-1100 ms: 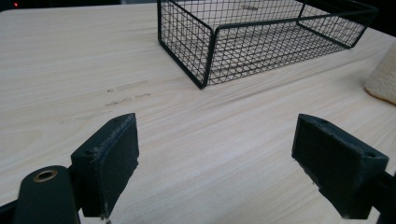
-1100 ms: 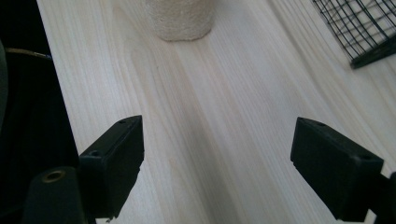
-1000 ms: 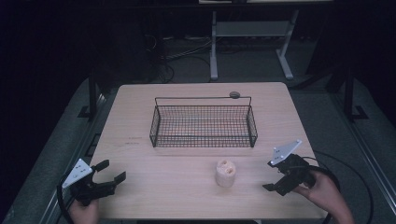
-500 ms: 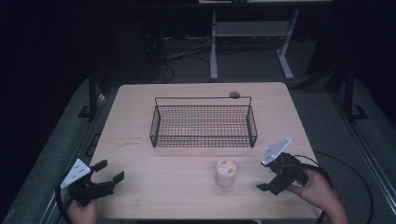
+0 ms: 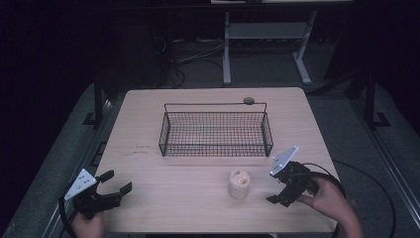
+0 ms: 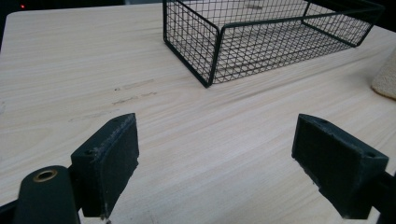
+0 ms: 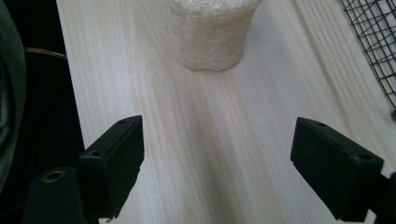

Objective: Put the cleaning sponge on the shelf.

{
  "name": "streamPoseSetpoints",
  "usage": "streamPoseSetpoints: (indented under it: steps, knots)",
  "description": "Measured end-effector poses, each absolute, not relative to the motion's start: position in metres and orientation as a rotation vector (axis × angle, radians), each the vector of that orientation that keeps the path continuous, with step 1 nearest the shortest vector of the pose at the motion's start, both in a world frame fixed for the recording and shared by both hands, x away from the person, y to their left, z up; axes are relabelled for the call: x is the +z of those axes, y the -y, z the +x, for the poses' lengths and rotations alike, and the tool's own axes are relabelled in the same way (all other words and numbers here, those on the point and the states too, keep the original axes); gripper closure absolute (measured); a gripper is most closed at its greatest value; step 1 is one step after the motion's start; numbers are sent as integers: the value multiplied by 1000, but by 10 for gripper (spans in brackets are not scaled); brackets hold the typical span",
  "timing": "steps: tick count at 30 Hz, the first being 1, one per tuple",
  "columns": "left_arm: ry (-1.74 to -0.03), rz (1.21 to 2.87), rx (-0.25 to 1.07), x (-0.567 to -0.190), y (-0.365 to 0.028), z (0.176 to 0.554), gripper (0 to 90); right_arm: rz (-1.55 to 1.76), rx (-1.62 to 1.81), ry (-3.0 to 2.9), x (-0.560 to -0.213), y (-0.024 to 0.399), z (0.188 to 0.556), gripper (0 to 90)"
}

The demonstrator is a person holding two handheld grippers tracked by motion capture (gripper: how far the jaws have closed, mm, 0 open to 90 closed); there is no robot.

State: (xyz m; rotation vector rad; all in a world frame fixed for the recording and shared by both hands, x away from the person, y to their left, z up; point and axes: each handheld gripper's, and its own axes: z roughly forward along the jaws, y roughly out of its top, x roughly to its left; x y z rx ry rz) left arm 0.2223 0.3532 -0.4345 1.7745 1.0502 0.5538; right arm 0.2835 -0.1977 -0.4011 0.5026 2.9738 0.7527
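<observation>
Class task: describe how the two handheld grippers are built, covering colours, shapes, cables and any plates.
Both are black. The left gripper and right gripper each carry a pale grey three-cornered plate on top and trail a black cable. Each has two blocky black jaws with flat pads; a brass-coloured ring sits beside one jaw.

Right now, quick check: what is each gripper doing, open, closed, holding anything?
Left gripper: open, holding nothing, over bare table.
Right gripper: open, holding nothing, pointed at the pale cup.
</observation>
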Motion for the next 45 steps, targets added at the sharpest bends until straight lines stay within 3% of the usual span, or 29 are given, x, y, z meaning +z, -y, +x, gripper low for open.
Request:
streamPoseSetpoints:
  steps: [45]
  knots:
    - [-1054, 1775, 557, -434, -356, 222, 141, 387, 685, -3071, -393, 143, 303, 149]
